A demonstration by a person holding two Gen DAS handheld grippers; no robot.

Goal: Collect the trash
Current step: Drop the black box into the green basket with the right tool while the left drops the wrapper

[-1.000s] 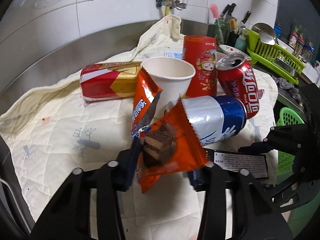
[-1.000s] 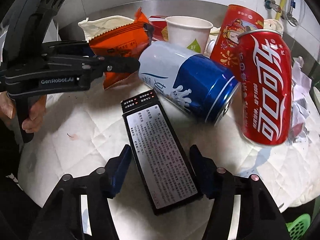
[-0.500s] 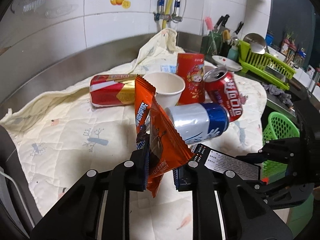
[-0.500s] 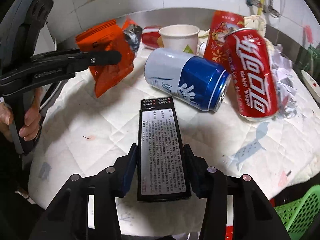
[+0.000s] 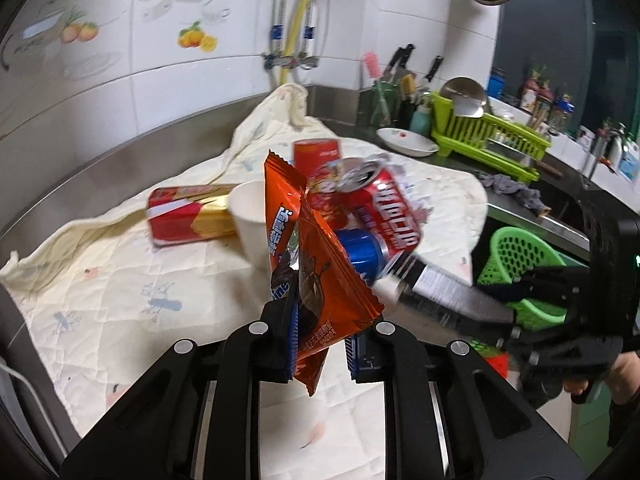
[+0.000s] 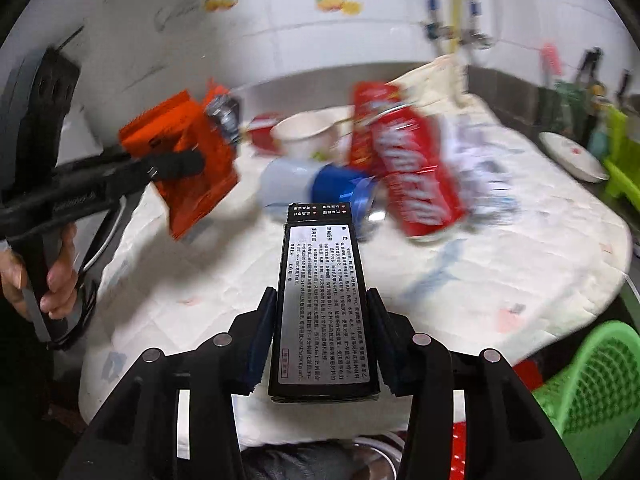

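My left gripper (image 5: 320, 328) is shut on an orange snack wrapper (image 5: 316, 256) and holds it above the quilted cloth (image 5: 120, 280); the wrapper also shows in the right wrist view (image 6: 188, 168). My right gripper (image 6: 322, 344) is shut on a flat black box with a printed label (image 6: 320, 304) and holds it off the cloth; the box also shows in the left wrist view (image 5: 440, 300). On the cloth remain a red cola can (image 5: 384, 208), a blue-and-silver can (image 6: 316, 188), a white paper cup (image 5: 248, 220), a red tube (image 5: 316, 156) and a red-gold packet (image 5: 188, 216).
A green perforated basket (image 5: 516, 256) stands past the cloth's right edge, also in the right wrist view (image 6: 592, 392). A green dish rack (image 5: 488, 136), a white plate (image 5: 408, 142) and knives stand along the back counter. Tiled wall and pipes lie behind.
Both grippers have risen and pulled back from the pile. The black box has left the cloth in my right gripper. The wrapper is carried higher in my left gripper.
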